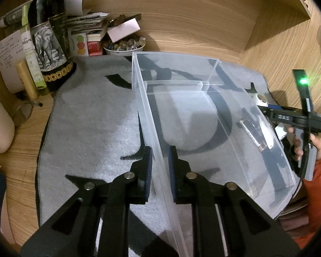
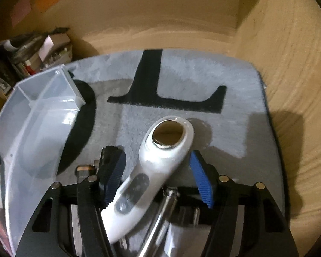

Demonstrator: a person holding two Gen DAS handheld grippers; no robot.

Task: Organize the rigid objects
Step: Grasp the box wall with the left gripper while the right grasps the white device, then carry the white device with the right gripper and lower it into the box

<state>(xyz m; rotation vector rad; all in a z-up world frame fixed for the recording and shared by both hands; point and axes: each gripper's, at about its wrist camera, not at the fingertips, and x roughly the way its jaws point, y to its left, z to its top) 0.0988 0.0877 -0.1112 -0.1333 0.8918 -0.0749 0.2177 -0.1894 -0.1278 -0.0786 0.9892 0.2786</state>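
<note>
On mat (image 2: pixel 182 81): one clear bin (image 1: pixel 203 81), one white device (image 2: pixel 160 156), perhaps ungripped.

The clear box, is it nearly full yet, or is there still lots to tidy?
Not nearly. The clear box looks bare inside; one dark stick-shaped thing shows through its far wall. The left gripper straddles the box's near wall, steadying it. The right gripper sits open around the white handheld device on the grey mat, not yet lifted.
</note>
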